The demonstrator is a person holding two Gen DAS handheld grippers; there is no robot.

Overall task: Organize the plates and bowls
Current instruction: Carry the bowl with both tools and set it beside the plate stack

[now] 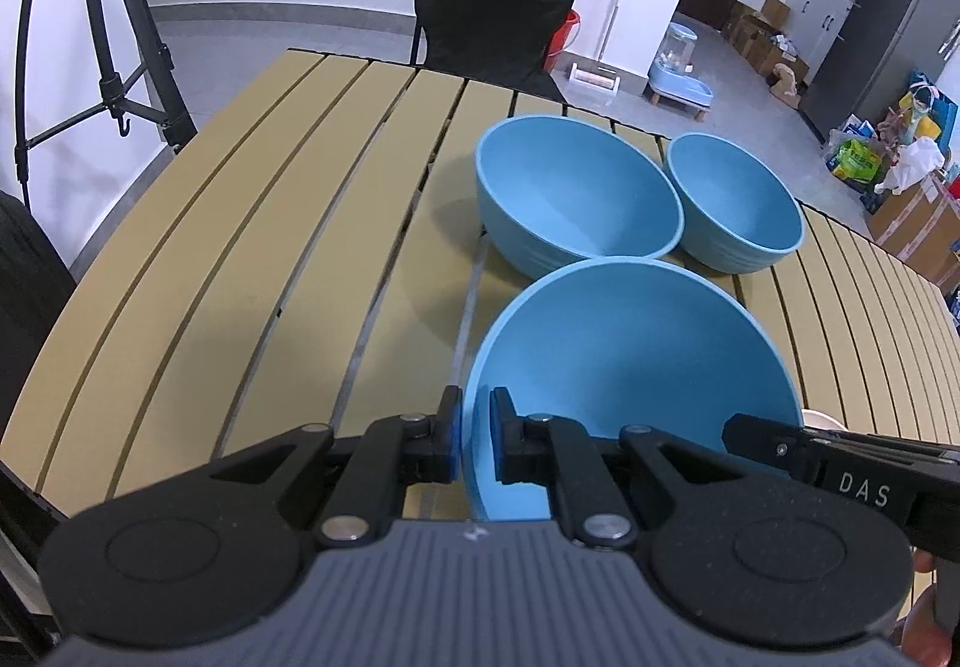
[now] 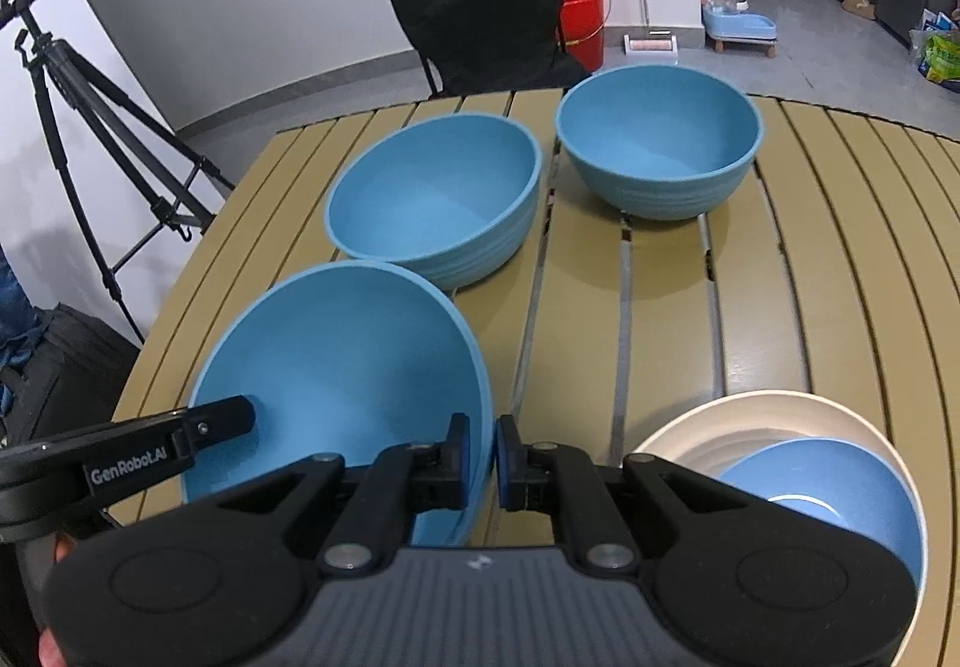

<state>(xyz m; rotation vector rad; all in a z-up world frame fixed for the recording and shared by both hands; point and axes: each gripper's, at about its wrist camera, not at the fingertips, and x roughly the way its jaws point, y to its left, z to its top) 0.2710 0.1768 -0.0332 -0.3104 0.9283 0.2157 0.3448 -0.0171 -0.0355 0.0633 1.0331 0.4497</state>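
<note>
Through the left wrist camera we see our left gripper (image 1: 475,442) clamped on the near-left rim of a large blue bowl (image 1: 636,367), one pad inside the wall and one outside. The bowl is tilted up toward the lens, and we judge it lifted clear of the slatted worktop (image 1: 252,223). The right gripper (image 1: 744,430) reaches in from the right edge to the same bowl's opposite rim. Beyond the held bowl sit two more blue bowls: the left bowl (image 1: 570,187) just behind it, and the smaller-looking right bowl (image 1: 735,205) beside that one — rims close, though we cannot tell whether they touch.

Through the right wrist camera, our right gripper (image 2: 480,457) is pinched shut on the held bowl's right-hand rim, and the left gripper (image 2: 240,415) enters from the left onto the far rim. The two bowls standing beyond the held bowl are clearly apart here. To the right of the held bowl lies a cream plate (image 2: 750,415) with a smaller blue dish (image 2: 840,487) on top of it, low in the frame.

We count three blue bowls, one cream plate and one blue dish. The plates look stacked already — the bowls are not yet nested, so we judge the task perhaps half done, with the held bowl the first on its way.
</note>
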